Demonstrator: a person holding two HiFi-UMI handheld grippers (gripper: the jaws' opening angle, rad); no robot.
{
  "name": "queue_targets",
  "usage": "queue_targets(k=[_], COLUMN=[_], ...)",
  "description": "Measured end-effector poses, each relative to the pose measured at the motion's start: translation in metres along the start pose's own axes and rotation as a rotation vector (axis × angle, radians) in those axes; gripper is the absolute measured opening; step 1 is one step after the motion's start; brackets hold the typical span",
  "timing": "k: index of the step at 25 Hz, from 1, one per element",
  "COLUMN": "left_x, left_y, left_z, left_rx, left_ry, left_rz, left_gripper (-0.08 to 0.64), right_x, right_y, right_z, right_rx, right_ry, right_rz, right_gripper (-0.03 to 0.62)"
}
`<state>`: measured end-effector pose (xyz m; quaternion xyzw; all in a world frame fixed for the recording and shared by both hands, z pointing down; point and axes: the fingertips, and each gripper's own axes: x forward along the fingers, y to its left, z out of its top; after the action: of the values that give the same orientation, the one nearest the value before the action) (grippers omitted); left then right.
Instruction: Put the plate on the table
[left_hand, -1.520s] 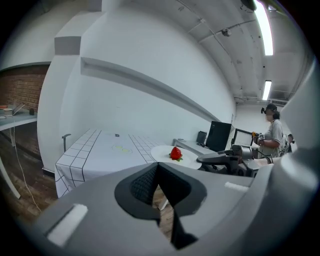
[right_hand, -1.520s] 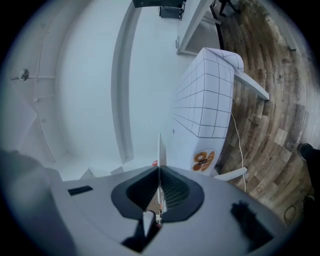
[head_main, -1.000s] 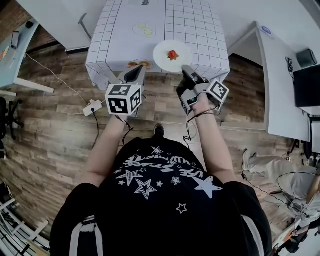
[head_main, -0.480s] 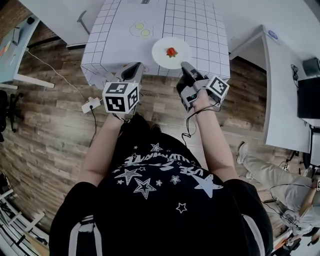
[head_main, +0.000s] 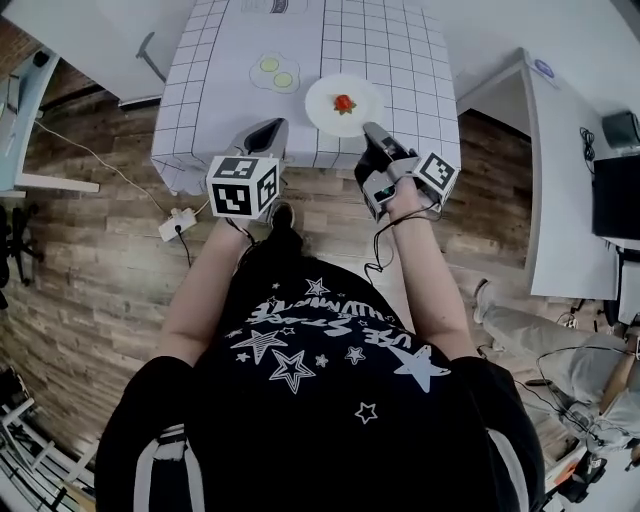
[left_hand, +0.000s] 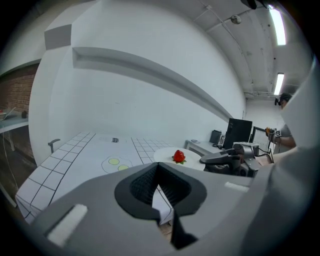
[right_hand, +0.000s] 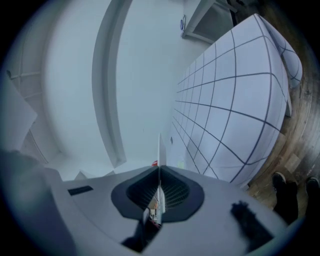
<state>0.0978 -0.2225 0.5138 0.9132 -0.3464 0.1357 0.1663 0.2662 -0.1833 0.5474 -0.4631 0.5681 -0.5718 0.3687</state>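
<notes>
- The right gripper is clenched on the near rim of the plate, which shows edge-on between its jaws in the right gripper view.
- The left gripper has its jaws pressed together with nothing in them, and it hangs over the table's near edge, left of the plate.
- A strawberry sits at the plate's middle.
- The plate is level over the table, by its near edge; I cannot tell whether it touches the checked cloth.

Strawberry on plate; plate over tabletop near edge; right hand-held gripper at plate's near rim.
</notes>
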Motion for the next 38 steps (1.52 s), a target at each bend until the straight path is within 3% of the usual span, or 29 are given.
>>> queue_targets(k=[15,29,38], left_x=[0.080,0.109,0.118], left_y=[0.065,0.088,0.092], left_z=[0.026,0.009,0.005], left_rx=[0.000,-0.028,-0.029], left_ry=[0.051,0.115,0.137], left_rz=[-0.060,-0.118,-0.127], left_gripper=[0.009,0.009,0.009], right_x=[0.077,0.095,0.094], right_y=[-0.034,-0.076,-0.096], right_z=[0.036,0.036,0.032], right_rx=[0.014,0.041,0.035], right_ry=[-0.038,-0.064,-0.067], right_rz=[-0.095,-0.194,-0.311], right_gripper=[0.019,0.018,0.020])
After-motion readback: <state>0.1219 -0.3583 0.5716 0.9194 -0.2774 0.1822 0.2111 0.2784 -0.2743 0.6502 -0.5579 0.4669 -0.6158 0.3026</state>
